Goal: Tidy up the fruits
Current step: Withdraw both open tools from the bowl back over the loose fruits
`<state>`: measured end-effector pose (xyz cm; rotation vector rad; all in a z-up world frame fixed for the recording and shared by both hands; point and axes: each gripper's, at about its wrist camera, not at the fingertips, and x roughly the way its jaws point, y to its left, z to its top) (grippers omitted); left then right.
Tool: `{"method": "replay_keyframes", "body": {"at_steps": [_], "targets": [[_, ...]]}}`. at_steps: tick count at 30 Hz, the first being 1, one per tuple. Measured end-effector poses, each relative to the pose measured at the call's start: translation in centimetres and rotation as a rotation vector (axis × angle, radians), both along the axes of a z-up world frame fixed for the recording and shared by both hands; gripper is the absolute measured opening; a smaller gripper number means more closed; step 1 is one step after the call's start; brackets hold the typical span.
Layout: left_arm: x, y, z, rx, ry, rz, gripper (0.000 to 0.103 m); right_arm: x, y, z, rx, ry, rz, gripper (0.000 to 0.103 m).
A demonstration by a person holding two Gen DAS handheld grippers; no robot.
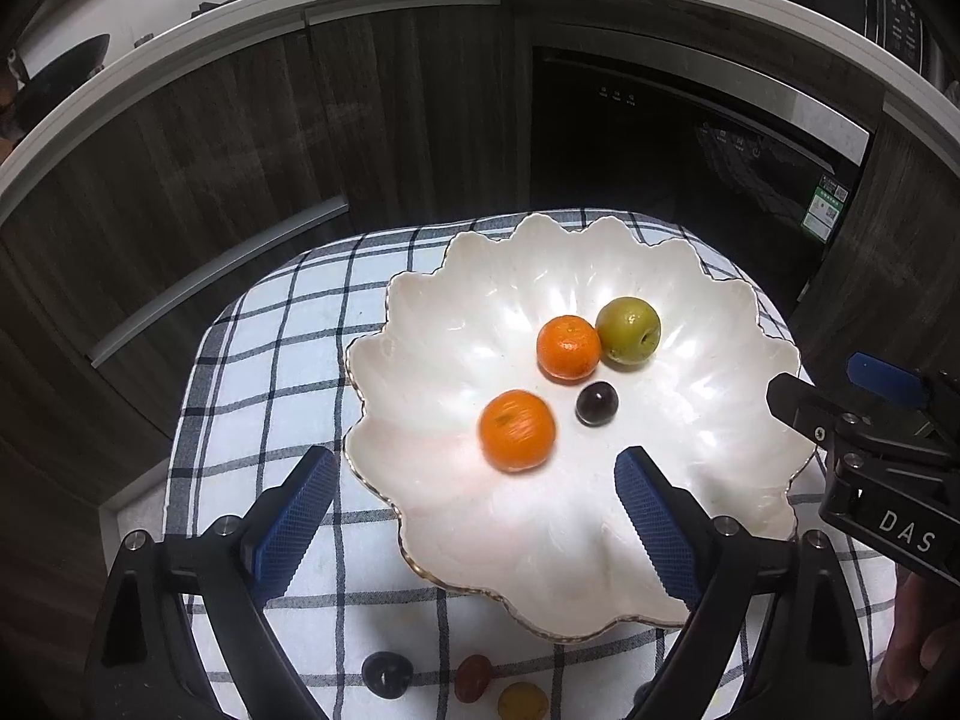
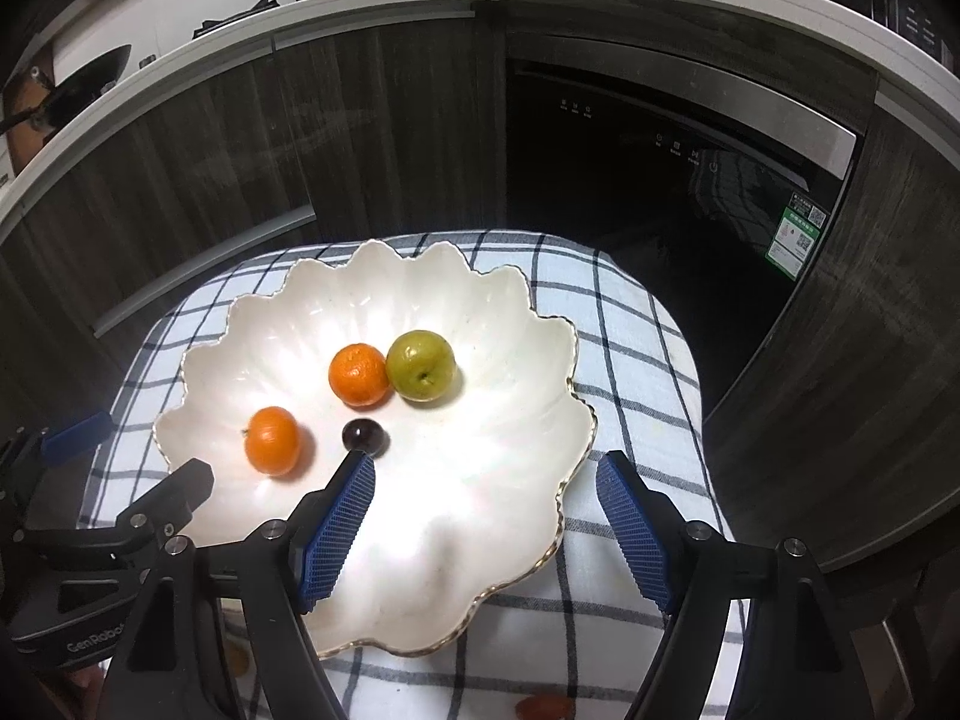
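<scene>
Hovering over the near edge of the tabletop [image 1: 384, 324], the left hand-held gripper [image 1: 474, 516] is spread wide and gripping nothing, its blue pads straddling the scalloped white bowl's [image 1: 720, 444] near-left rim. The loose fruits are lying on the checked cloth [image 1: 288, 324] just below and behind its fingertips, along the near edge: a dark plum [image 1: 387, 673], a small red fruit [image 1: 474, 675] and a yellow one [image 1: 523, 701], in a row running left to right. None has a long axis worth noting; all look roundish.

The right hand-held gripper [image 2: 486, 516] is also released and empty, sitting over the bowl's near-right rim. Only a red fruit [image 2: 543, 708] at the near edge is showing in its view, so the left side is judged nearer to the three-fruit row.

Already sitting in the bowl: two oranges [image 1: 517, 430] [image 1: 568, 348], a green apple-like fruit [image 1: 628, 330] touching the farther orange, and a dark grape [image 1: 597, 403] between them.

Next move is probably calling for the left gripper pulling back toward the near edge and dipping down. Dark kitchen cabinets [image 1: 240, 150] and a built-in appliance [image 1: 690, 150] are filling the background.
</scene>
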<state>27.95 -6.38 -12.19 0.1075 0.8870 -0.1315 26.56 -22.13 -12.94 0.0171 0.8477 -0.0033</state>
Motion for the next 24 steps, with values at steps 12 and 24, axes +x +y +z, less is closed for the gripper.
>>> {"method": "replay_keyframes", "body": {"at_steps": [12, 24], "targets": [[-1.1, 0.6, 1.1, -0.007, -0.026, 0.005, 0.095, -1.2, 0.2, 1.1, -0.007, -0.027, -0.001, 0.077], [-2.8, 1.8, 1.9, -0.015, -0.048, 0.013, 0.094, -2.8, 1.0, 2.1, -0.001, -0.055, -0.002, 0.077]]}}
